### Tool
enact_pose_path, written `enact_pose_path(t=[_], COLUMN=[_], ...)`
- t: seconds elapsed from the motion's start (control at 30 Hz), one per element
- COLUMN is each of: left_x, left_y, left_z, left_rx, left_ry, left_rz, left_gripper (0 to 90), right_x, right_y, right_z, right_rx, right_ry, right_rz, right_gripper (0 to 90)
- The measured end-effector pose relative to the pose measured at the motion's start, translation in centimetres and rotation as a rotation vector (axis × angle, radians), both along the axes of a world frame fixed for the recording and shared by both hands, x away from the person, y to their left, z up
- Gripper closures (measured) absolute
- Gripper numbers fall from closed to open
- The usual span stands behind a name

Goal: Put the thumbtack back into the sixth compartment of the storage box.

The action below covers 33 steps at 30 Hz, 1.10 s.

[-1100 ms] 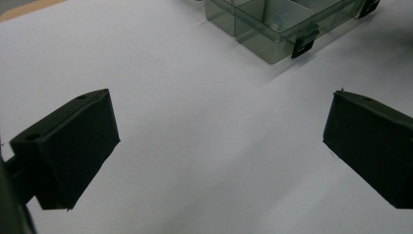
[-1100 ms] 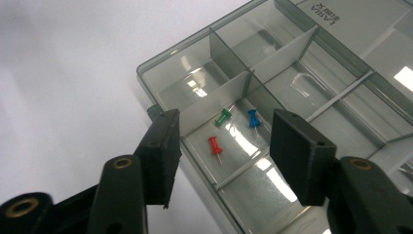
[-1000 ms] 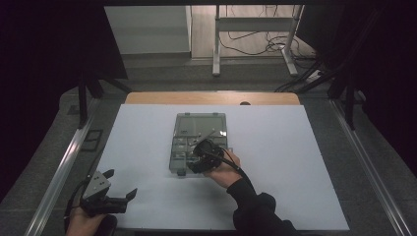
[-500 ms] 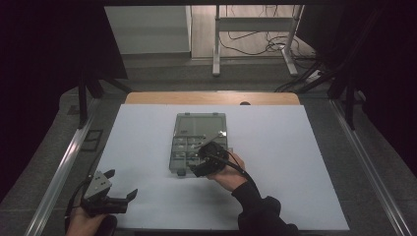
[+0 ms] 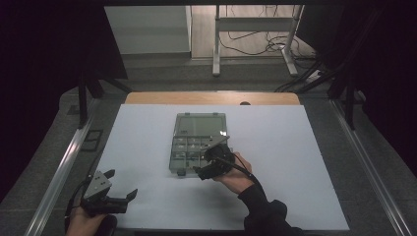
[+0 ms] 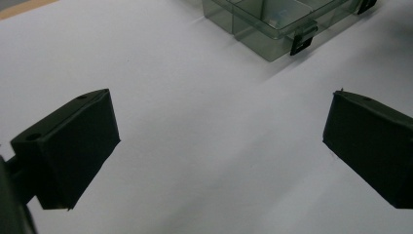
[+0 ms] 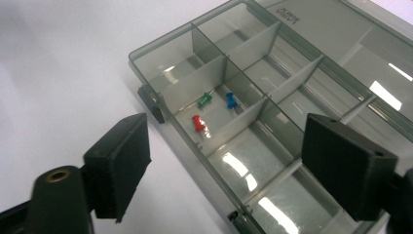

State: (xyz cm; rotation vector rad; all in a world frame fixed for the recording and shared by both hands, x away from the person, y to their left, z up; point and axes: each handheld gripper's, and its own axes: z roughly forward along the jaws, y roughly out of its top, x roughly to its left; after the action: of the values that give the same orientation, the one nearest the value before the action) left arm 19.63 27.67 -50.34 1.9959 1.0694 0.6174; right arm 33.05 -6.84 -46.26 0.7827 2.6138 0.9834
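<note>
A clear grey compartment box [image 5: 198, 142] lies open in the middle of the white worktop [image 5: 305, 162], its lid folded flat on the far side and its divided tray on the near side; black latches sit on the tray's near edge. The right claw [image 5: 212, 162] hangs just over the tray's near right corner, held in the person's right hand [image 5: 235, 173]; its jaws have just been opening and now stand wide apart with nothing between them. In the right gripper view the black pads frame one compartment at the tray's edge, and three push pins lie loose in it: a red pin [image 7: 197, 123], a green pin [image 7: 205, 100] and a blue pin [image 7: 230, 101] (the red one nearest the claw, the green and blue side by side a little farther in); the neighbouring compartments there look bare.

The left claw [image 5: 118, 194] rests low at the near left corner of the worktop, well apart from the box; its jaws are spread wide over plain white surface, gripping nothing; in the left gripper view the box's corner and a latch [image 6: 302, 40] show beyond them.
</note>
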Motion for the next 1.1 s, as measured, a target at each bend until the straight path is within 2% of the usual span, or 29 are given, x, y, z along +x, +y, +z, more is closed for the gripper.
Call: enact_pose_path(t=[0.13, 0.43, 0.8, 1.1], left_x=[0.0, 0.0, 0.0, 0.0], left_y=[0.0, 0.0, 0.0, 0.0], left_z=[0.0, 0.0, 0.0, 0.0], left_rx=[-0.002, -0.005, -0.007, -0.005], left_ry=[-0.001, -0.002, -0.003, -0.003], left_rz=[0.000, 0.000, 0.000, 0.000], left_gripper=[0.1, 0.1, 0.1, 0.1], right_x=[-0.1, -0.4, -0.6, -1.1], right_y=[-0.4, -1.5, -3.3, -4.4], right_z=[0.1, 0.3, -0.1, 0.0], right_rx=[0.008, 0.005, -0.001, 0.001], right_ry=[0.015, 0.008, 0.004, 0.003], right_rz=[-0.008, -0.025, -0.050, -0.065], right_gripper=[11.6, 4.9, 0.1, 0.0])
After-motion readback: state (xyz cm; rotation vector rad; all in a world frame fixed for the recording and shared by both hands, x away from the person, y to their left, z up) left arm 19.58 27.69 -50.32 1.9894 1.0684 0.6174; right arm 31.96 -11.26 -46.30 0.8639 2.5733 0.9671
